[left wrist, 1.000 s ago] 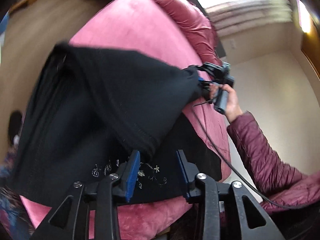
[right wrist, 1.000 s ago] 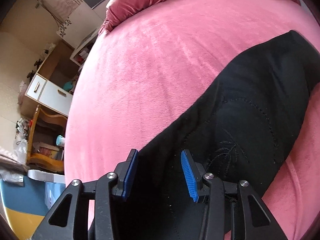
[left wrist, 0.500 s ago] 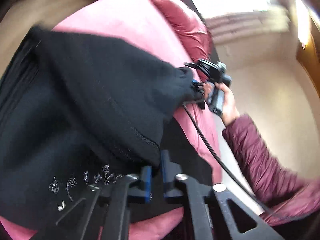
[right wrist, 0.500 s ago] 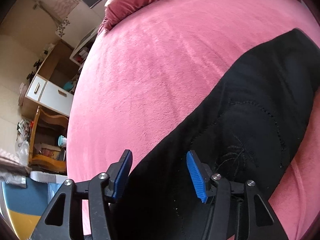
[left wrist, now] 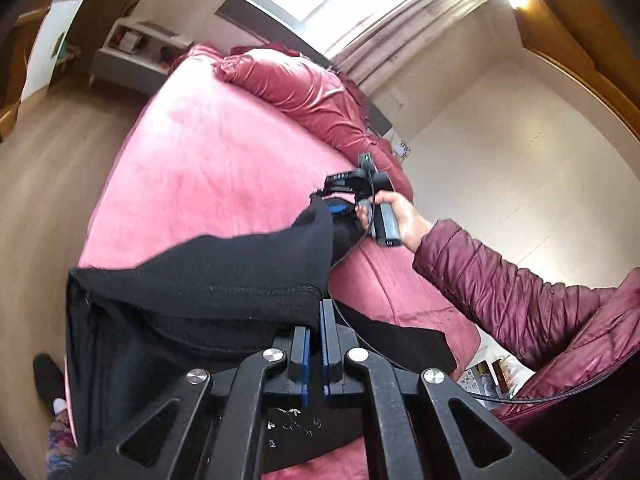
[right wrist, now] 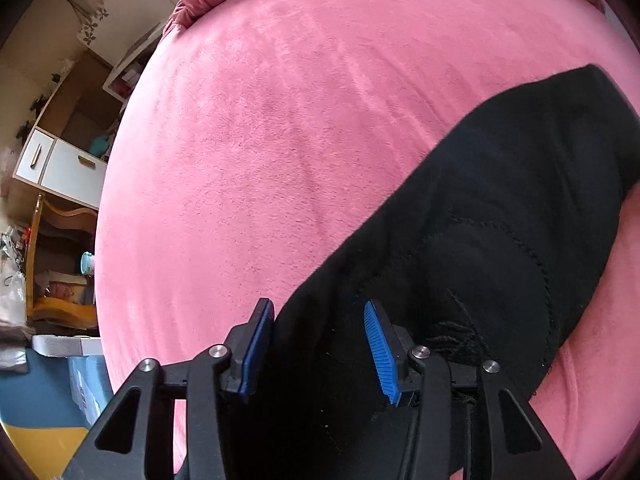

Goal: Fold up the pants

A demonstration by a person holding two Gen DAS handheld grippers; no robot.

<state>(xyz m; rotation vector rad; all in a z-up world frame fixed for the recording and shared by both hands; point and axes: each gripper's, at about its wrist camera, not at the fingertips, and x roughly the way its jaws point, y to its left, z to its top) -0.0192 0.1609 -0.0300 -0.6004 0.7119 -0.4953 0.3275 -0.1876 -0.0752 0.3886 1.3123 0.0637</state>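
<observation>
Black pants (left wrist: 208, 280) lie on a pink bed (left wrist: 208, 160). My left gripper (left wrist: 316, 344) is shut on the hem edge of the pants and holds that edge lifted, so the cloth stretches toward the right gripper (left wrist: 340, 208). In the right wrist view the pants (right wrist: 460, 272) run from under my right gripper (right wrist: 320, 340) to the upper right. Its blue pads (right wrist: 378, 348) stand apart with black cloth lying between them. In the left wrist view the far corner of the cloth sits at that gripper's tips.
A crumpled dark pink quilt (left wrist: 312, 96) lies at the head of the bed. A white shelf unit (left wrist: 136, 44) and wooden floor (left wrist: 52, 152) are to the left. A white drawer cabinet (right wrist: 60, 160) and cluttered shelves stand beside the bed.
My left gripper has closed on the pants hem and lifted it. The cloth now stretches taut between the two grippers. The right gripper's jaws have opened a little wider.
</observation>
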